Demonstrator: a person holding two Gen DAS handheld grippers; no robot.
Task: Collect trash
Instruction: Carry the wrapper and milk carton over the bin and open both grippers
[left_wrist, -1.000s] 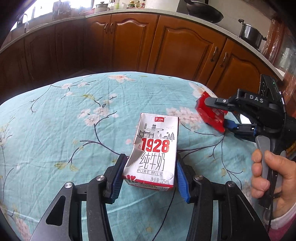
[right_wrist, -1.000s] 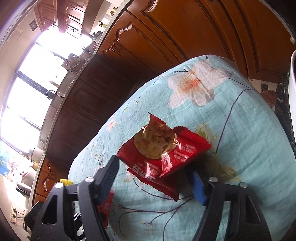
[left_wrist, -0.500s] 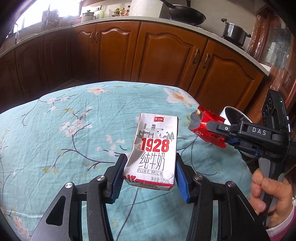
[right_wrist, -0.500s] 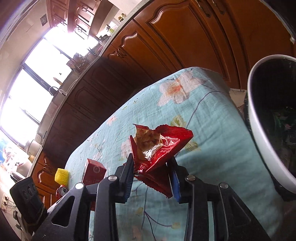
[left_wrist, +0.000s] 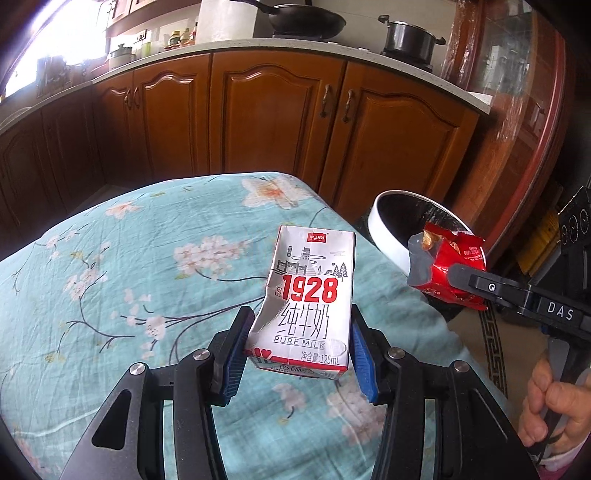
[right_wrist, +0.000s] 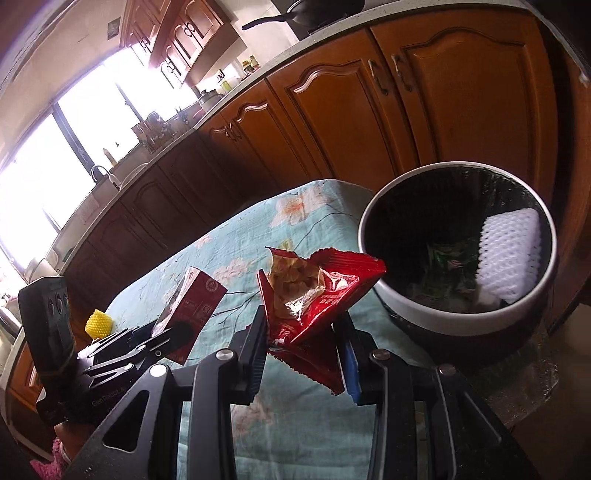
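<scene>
My left gripper (left_wrist: 300, 350) is shut on a white "1928" milk carton (left_wrist: 308, 295) and holds it above the table. The carton also shows in the right wrist view (right_wrist: 192, 306). My right gripper (right_wrist: 303, 354) is shut on a torn red snack wrapper (right_wrist: 317, 291), held off the table near its right edge. The wrapper also shows in the left wrist view (left_wrist: 448, 267). A round bin with a white rim (right_wrist: 391, 295) and black liner stands just past the table edge, right of the wrapper. It also shows in the left wrist view (left_wrist: 384, 240).
The table has a teal floral cloth (left_wrist: 147, 258). A yellow foam net (right_wrist: 98, 323) lies at its far left. The bin holds a white foam net (right_wrist: 509, 262) and some green trash. Wooden cabinets (left_wrist: 280, 118) stand behind the table.
Both grippers have moved right toward the table's edge with their loads. The right gripper closed on the wrapper and lifted it; the bin has come into view.
</scene>
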